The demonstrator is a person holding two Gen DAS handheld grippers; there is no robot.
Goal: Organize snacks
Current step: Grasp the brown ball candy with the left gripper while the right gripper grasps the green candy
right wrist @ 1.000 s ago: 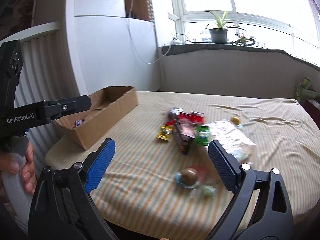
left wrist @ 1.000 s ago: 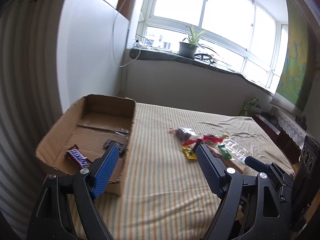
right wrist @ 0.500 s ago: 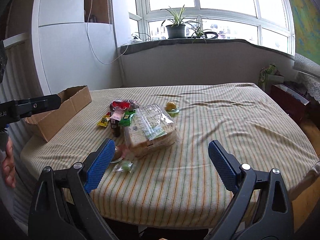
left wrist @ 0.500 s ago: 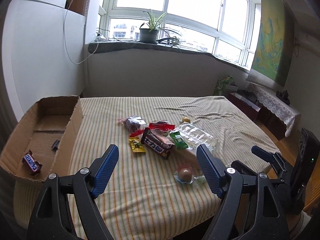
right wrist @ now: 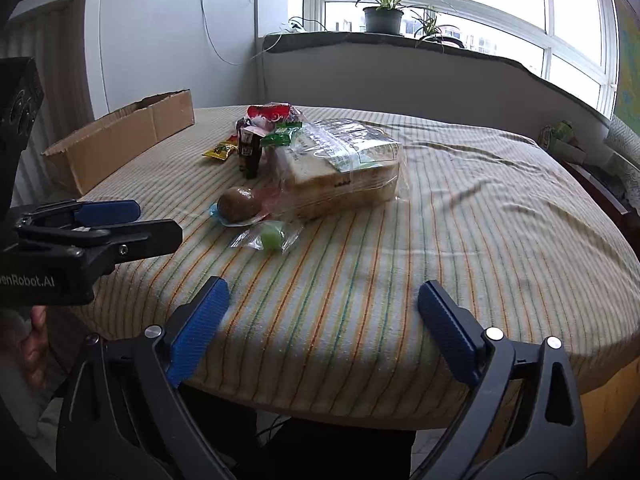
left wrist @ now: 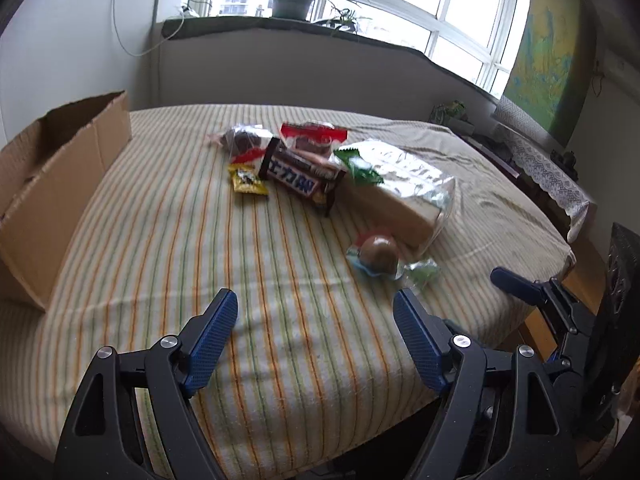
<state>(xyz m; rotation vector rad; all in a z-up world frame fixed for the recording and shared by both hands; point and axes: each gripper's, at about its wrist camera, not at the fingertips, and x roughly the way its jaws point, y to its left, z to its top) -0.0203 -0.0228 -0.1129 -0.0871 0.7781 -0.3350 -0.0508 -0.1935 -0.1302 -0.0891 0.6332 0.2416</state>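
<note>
The bagged bread loaf [right wrist: 340, 172] is lying mid-table among the snacks; it is judged soft and crushable, best taken across its firm lower sides. The cardboard box [left wrist: 52, 184] is standing at the table's left edge, its contents hidden. The wrapped candy [right wrist: 270, 237] is judged light and slippery. The left gripper [left wrist: 316, 338] and right gripper [right wrist: 322, 322] are being held apart, empty.

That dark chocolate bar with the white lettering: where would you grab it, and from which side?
Probably across the middle of the chocolate bar, pinching its two long edges from above. It is long and narrow and rests tilted on other wrappers. The nearer long edge is clear; the bread bag crowds its right end.
</note>
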